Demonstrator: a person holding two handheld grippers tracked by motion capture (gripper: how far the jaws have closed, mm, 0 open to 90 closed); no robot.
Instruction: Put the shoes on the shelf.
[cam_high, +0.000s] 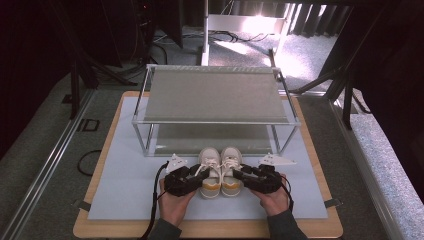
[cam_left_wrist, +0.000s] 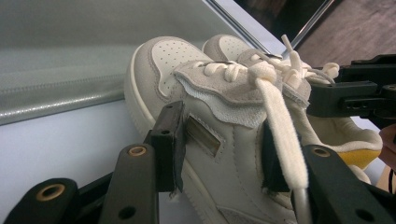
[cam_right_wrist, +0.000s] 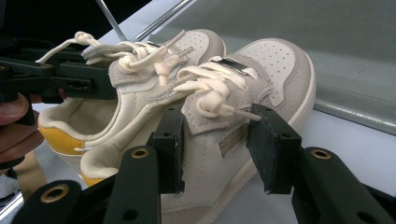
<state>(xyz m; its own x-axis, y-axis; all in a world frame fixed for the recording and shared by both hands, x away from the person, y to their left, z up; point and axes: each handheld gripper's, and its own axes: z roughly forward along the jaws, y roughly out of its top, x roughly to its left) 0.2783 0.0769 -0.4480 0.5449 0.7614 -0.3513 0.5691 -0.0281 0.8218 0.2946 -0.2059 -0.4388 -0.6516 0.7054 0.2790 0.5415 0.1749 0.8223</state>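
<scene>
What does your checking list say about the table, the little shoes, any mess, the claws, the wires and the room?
Surface: a pale mat lies on a wooden table.
Job's things: left shoe and right shoe, white with yellow heels, stand side by side, toes toward the shelf rack.
Clutter: nothing seen.
Claws: left claw is clamped across the left shoe's side and tongue; right claw is clamped across the right shoe the same way. A hand holds the left claw, another hand the right.
Cables: a black cable trails from the left claw off the table's near edge.
Surroundings: grey carpet, dark stands, bright light at the back.
</scene>
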